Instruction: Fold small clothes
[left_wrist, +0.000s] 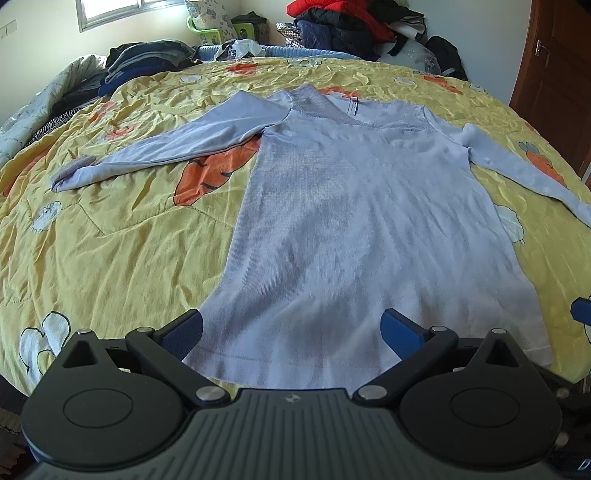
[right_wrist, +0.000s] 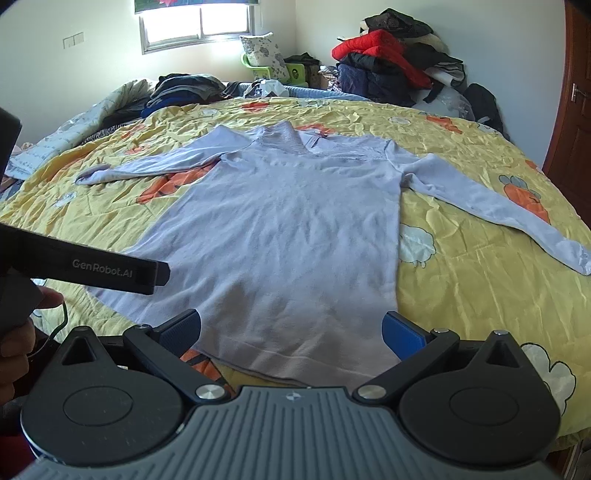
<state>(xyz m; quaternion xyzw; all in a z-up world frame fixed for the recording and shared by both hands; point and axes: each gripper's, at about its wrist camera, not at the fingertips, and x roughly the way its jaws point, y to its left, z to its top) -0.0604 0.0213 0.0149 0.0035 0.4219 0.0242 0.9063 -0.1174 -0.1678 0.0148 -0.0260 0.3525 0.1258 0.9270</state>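
A pale lilac long-sleeved top is laid flat, sleeves spread, on a yellow carrot-print quilt. The left gripper is held with its jaws spread wide, nothing between them, above the hem. The right gripper is likewise held agape and empty over the hem's right part. Heaped clothes are seen beyond the bed

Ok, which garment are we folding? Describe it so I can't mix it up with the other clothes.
Start at the yellow carrot-print quilt covering the bed. The top lies flat in its middle, hem toward the grippers, both long sleeves spread out. It is pale lilac and the only garment laid out singly; the dark clothes and the red jacket sit in heaps beyond the far edge.
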